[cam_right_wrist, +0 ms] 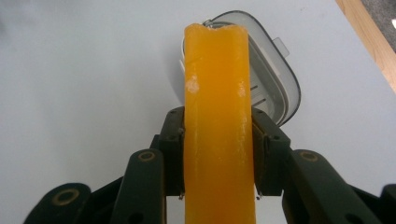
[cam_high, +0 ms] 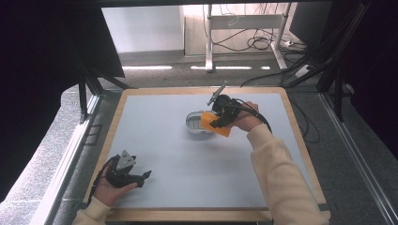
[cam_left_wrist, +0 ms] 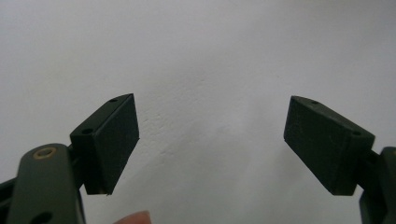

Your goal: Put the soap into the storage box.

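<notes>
An orange soap bar (cam_high: 215,123) (cam_right_wrist: 218,121) is clamped between the jaws of my right gripper (cam_high: 220,118) (cam_right_wrist: 218,154), held edge-on above the mat. Just beyond and partly under it lies a clear grey soap dish (cam_high: 193,123) (cam_right_wrist: 275,79) with a slotted white insert. My left gripper (cam_high: 143,176) (cam_left_wrist: 212,144) rests near the table's front left corner, held by a hand, its two black pads (cam_left_wrist: 112,140) wide apart with only bare mat between them.
The pale blue mat (cam_high: 197,164) covers a wooden-edged table (cam_high: 300,140). A cable trails from each gripper. Beyond the far edge are desk legs and loose cables on the floor (cam_high: 253,44). Dark curtains stand at both sides.
</notes>
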A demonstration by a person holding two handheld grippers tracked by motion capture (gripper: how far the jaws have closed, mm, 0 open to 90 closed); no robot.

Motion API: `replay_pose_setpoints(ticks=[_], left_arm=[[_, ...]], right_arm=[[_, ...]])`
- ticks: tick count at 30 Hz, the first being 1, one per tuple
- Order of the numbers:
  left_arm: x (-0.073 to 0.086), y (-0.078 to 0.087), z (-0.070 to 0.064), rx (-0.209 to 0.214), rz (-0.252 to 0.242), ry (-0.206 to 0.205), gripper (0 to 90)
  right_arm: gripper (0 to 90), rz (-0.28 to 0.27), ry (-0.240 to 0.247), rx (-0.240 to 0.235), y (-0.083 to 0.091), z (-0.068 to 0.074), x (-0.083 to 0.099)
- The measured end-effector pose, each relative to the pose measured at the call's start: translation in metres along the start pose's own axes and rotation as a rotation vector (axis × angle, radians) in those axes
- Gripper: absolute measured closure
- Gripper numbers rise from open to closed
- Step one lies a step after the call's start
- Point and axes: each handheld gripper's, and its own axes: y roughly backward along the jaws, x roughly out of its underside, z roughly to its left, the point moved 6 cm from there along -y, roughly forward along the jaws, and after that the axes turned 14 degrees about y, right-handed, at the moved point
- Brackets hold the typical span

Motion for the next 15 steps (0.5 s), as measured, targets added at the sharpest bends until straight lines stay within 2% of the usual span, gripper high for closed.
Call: replay_pose_setpoints(ticks=[15], left_arm=[[0.000,0.000,0.001,0.000,0.006,0.001,17.9]], right_arm=[[61.9,0.016,0.011,-0.023,-0.011,-0.019,-0.009]])
